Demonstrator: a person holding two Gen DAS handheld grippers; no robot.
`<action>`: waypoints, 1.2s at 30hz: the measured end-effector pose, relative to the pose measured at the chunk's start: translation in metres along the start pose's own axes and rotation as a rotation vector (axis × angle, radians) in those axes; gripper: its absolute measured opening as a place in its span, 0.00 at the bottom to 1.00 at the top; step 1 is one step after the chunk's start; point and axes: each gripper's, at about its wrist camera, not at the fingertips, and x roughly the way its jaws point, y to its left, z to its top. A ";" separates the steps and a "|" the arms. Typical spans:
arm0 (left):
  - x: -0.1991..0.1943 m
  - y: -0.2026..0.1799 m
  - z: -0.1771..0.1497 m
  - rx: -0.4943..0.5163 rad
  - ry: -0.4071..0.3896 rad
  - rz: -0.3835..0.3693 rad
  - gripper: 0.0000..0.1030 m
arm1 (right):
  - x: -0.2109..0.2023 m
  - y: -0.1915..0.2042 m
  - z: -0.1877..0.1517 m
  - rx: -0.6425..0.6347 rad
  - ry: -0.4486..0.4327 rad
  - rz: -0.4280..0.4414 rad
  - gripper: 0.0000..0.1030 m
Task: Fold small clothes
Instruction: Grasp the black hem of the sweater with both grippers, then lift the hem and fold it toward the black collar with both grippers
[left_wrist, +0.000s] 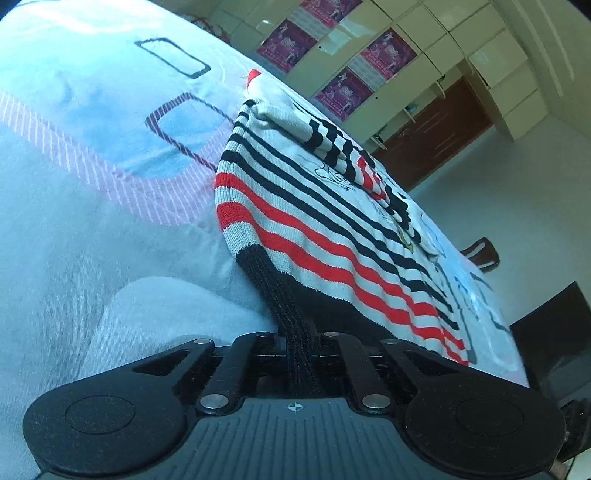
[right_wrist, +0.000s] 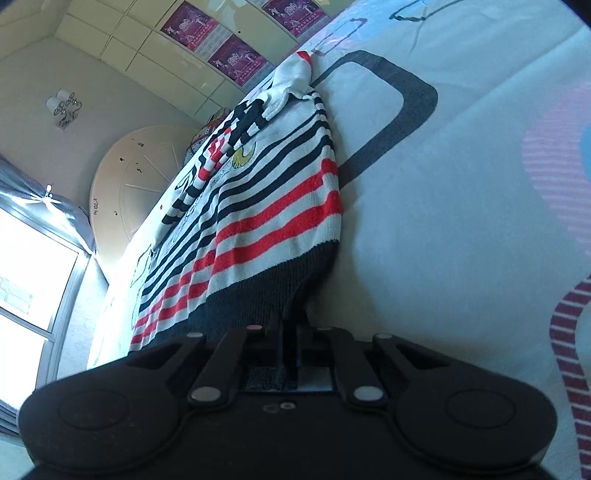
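Left wrist view: my left gripper (left_wrist: 300, 345) is clamped on the dark ribbed hem of the striped sweater (left_wrist: 325, 229); a bunched strip of knit runs straight down btwn the closed jaws. The sweater lies on the bed sheet (left_wrist: 92, 221), a pale cover w/ pink and dark outlined shapes. The hem corner is tugged up toward me, the rest still flat on the sheet. One sleeve (left_wrist: 317, 129) is already folded in across the chest, w/ a red-tipped cuff poking up at the far end. Cupboards w/ pink posters stand beyond the bed.

Right wrist view: my right gripper (right_wrist: 290, 332) is closed too, jaws together on the other hem corner of the same sweater (right_wrist: 258, 206). The dark knit disappears btwn them and rises slightly off the sheet (right_wrist: 461, 221). A white sleeve (right_wrist: 291, 79) w/ a red cuff lies folded over the top part. Window at left, round white headboard behind.

Progress, as I judge it: sleeves look tucked in, so the side folds are prob done. Both hem corners are gripped, so the step in hand is the bottom-to-top fold. Still left: carry the hem up to the shoulders, lay it down, let go, maybe smooth it or fold once more. About halfway, I'd say.
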 end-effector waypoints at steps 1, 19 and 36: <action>-0.002 -0.002 0.000 0.011 -0.009 0.009 0.04 | -0.002 0.004 0.000 -0.028 -0.008 0.000 0.07; -0.026 -0.023 0.045 0.053 -0.138 -0.028 0.04 | -0.017 0.054 0.036 -0.251 -0.136 -0.025 0.06; 0.097 -0.061 0.244 0.125 -0.201 -0.108 0.04 | 0.068 0.130 0.227 -0.397 -0.314 -0.015 0.06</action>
